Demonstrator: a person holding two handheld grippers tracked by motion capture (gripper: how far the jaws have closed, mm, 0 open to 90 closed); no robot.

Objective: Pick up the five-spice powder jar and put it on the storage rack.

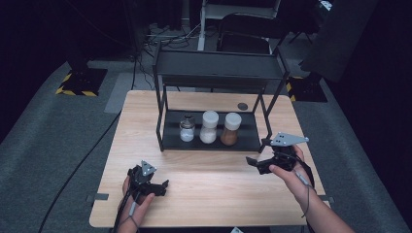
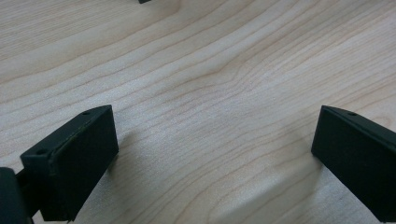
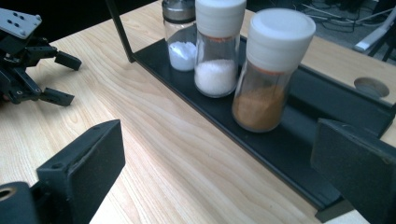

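Observation:
Three jars stand in a row on the bottom tray point(image 1: 245, 141) of a black two-level rack: a small metal-lidded jar of white powder point(image 1: 187, 129) point(image 3: 181, 42), a white-lidded jar of white grains point(image 1: 209, 127) point(image 3: 216, 56), and a white-lidded jar of orange-brown spice point(image 1: 230, 129) point(image 3: 266, 84). My right gripper point(image 1: 256, 153) point(image 3: 219, 172) is open in front of the tray's right end, facing the jars, with nothing between its jaws. My left gripper point(image 1: 163, 187) point(image 2: 215, 154) rests open low over the bare wood at the front left.
The rack's top shelf point(image 1: 218, 68) overhangs the jars, and its black posts point(image 1: 159, 116) frame the tray. A round dark grommet point(image 1: 242, 106) point(image 3: 371, 87) sits in the wooden table point(image 1: 214, 199) behind the rack. Grey carpet surrounds the table.

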